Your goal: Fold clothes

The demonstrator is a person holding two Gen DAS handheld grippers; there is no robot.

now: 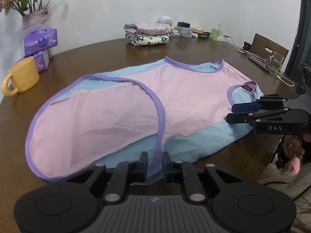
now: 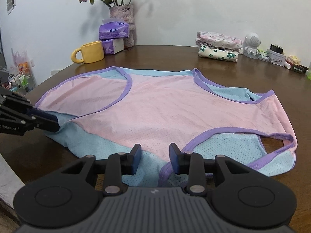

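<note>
Now | brown table (image 2: 233,77); white wall (image 2: 194,9) | left hand-held gripper (image 1: 155,167) pinching vest (image 2: 165,104) trim; right hand-held gripper (image 2: 153,158) spread

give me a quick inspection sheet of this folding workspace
surface: brown wooden table, round-edged.
job's things: pink and blue vest spread flat; folded clothes stack at the back.
clutter: yellow mug, tissue packs, flower vase, small boxes and bottles.
grippers: left hand-held gripper pinching the vest's purple trim; right hand-held gripper straddling the vest's edge, grip unclear.
cables: white cable at the table's edge.
surroundings: white wall, chair back.
</note>
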